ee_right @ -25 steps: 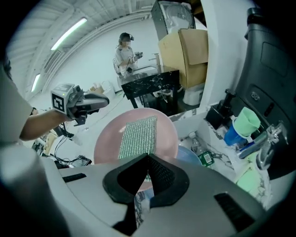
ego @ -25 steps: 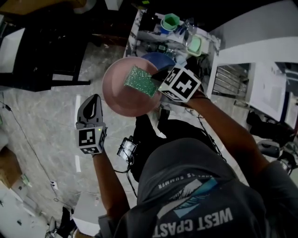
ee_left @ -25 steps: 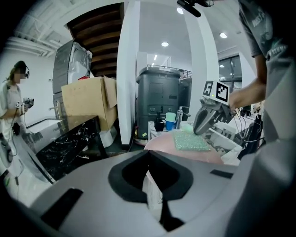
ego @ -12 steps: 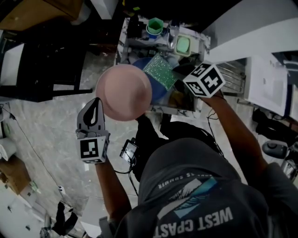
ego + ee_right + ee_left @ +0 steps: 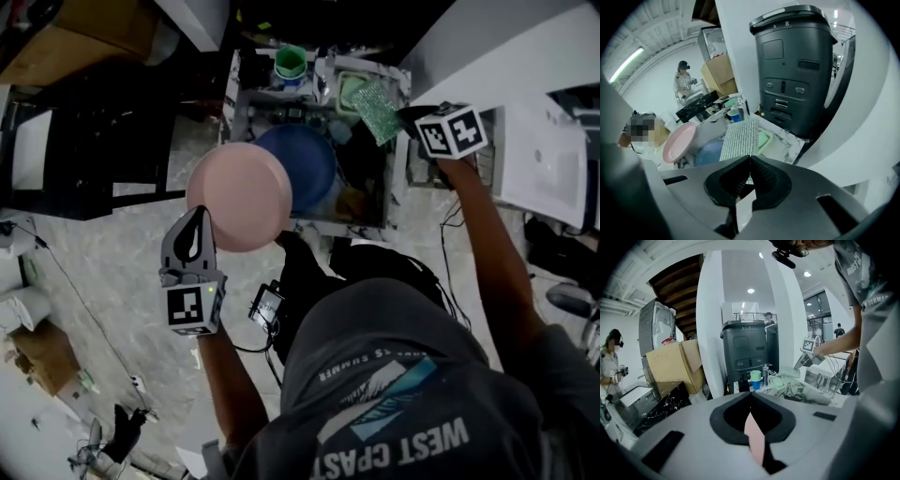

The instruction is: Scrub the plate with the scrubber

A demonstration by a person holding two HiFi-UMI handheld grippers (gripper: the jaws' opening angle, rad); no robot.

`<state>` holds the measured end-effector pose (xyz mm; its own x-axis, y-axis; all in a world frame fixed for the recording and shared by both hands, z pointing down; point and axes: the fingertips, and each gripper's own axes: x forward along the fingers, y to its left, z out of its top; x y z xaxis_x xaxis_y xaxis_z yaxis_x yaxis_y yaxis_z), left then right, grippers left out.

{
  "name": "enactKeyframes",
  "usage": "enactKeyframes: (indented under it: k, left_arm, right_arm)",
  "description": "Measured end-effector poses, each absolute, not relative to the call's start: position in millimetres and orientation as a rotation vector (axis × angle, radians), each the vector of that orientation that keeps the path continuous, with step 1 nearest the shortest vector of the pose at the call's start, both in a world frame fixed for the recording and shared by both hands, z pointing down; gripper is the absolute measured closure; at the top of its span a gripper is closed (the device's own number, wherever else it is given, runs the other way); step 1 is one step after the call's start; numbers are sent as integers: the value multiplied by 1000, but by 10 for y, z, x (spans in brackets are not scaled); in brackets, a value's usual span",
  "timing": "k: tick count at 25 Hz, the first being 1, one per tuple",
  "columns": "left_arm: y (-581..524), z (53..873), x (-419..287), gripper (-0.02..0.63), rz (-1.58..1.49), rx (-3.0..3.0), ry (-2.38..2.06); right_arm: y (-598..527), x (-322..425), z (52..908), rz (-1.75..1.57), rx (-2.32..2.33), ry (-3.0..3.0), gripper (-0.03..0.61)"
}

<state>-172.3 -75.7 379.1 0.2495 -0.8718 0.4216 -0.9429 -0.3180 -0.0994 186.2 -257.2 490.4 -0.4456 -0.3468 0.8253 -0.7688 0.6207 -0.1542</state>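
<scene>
While my right gripper [image 5: 405, 114] hangs at the upper right of the head view, its jaws pinched together on one end of the green, glittery mesh scrubber pad [image 5: 377, 108], the round pale-pink plate [image 5: 239, 195] sits left of centre, well apart from it. So the plate lies down and to the left of the scrubber in that frame, and I judge the coming move as a sweep of the right gripper that way. My left gripper [image 5: 200, 216] only has to hold steady. The scrubber is a rectangle whose long axis runs straight out from my right jaws, so its free end leads and should meet the plate first.

My left gripper is clamped on the plate's lower-left rim. In the left gripper view the plate shows only as a thin pink sliver [image 5: 754, 441], edge-on between the closed jaws. In the right gripper view the plate appears at the left of the frame as a tilted oval [image 5: 679, 142], its face turned partly toward the scrubber.

The plate looks smooth, matte and evenly coloured, with a shallow raised rim. I can see no foam or food marks, though the lighting is dim. In the head view it overlaps a blue round dish [image 5: 309, 159], and I cannot tell whether they touch.
</scene>
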Motion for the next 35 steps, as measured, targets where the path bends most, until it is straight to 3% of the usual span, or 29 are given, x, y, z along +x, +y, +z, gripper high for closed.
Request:
enactKeyframes:
  k: [13,35]
  left_arm:
    - [-857,3822,-1303,611,689,2319,-1669]
    - [-997,3787,-1085,611,731,2321,-1643]
  right_arm:
    - [-3248,2714,5411,867,1042,-1998,546]
    - [-3455,2812,5652,1003,1111,-2035,535]
